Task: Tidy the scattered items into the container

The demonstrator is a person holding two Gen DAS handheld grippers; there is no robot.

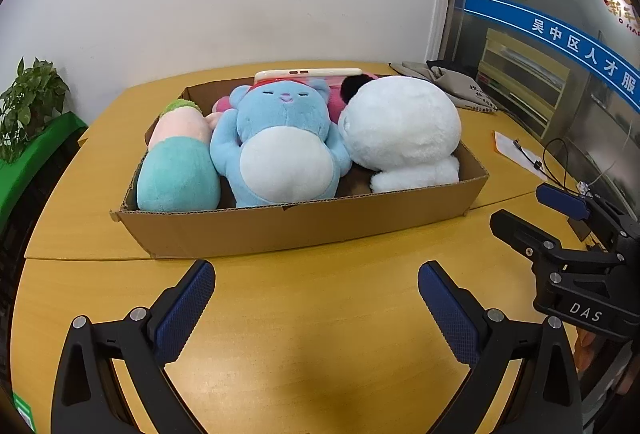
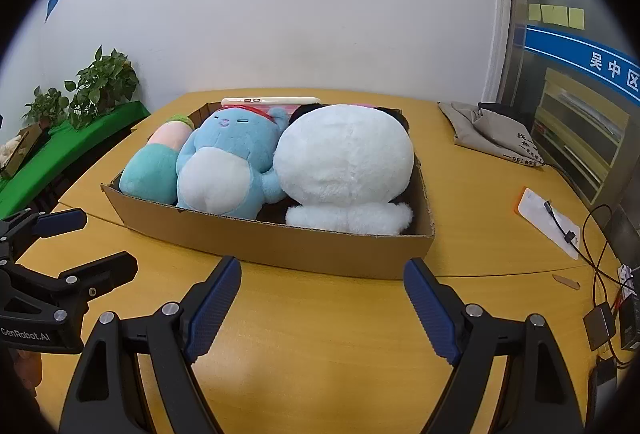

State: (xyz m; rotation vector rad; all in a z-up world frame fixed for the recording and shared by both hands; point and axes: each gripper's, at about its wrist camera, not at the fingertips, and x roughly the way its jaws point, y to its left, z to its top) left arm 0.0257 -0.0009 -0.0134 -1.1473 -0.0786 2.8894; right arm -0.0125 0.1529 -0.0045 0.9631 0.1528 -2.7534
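Both grippers tilt downward over the wooden table [image 1: 320, 314], side by side. The left gripper [image 1: 316, 298] has its jaws spread wide with nothing between them; the right gripper [image 2: 322, 298] likewise stands open and empty. The cardboard box [image 1: 304, 230] lies just beyond both sets of fingertips, holding a teal plush [image 1: 180, 174], a blue bear plush [image 1: 280, 146] and a white plush [image 1: 404, 130], packed side by side.

We see a grey cloth bag [image 2: 494, 136] on the worktop's [image 2: 320, 374] far right, potted plants [image 2: 100, 86] far left, yellow sticky notes [image 2: 556, 16] above.
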